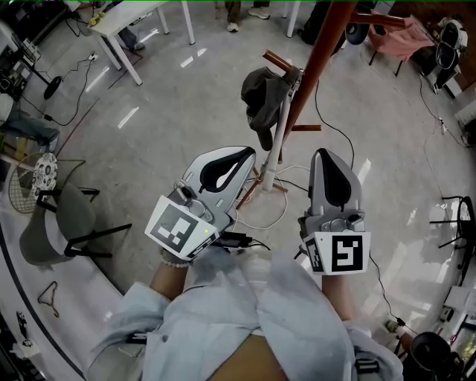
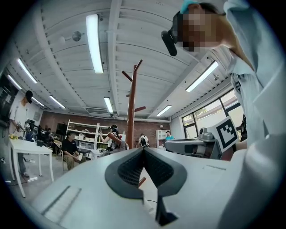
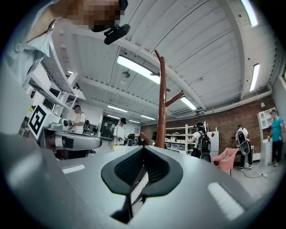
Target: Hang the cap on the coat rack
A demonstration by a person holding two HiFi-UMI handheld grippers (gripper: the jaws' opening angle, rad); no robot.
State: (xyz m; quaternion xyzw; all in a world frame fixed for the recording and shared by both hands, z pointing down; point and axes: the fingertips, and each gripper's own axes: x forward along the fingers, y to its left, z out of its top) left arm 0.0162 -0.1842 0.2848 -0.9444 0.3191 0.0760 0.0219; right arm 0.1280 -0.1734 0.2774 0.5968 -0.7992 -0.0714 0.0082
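A dark cap [image 1: 262, 100] hangs from a peg [image 1: 281, 63] of the reddish-brown coat rack [image 1: 327, 45]; no gripper touches it. My left gripper [image 1: 245, 152] is held close in front of the body, below the cap, with its jaws shut and nothing between them. To its right, my right gripper [image 1: 325, 154] is shut too and empty. In the left gripper view the left gripper's [image 2: 143, 150] pads meet, with the coat rack [image 2: 131, 112] standing beyond. The right gripper [image 3: 144, 148] also points towards the coat rack [image 3: 161, 103].
A white rod [image 1: 279, 130] leans down from the peg to the rack's foot, among cables [image 1: 275, 216]. A grey chair [image 1: 71, 223] stands at the left, a white table [image 1: 126, 22] at the back left, a pink-draped chair [image 1: 405, 37] at the back right. Several people stand far off.
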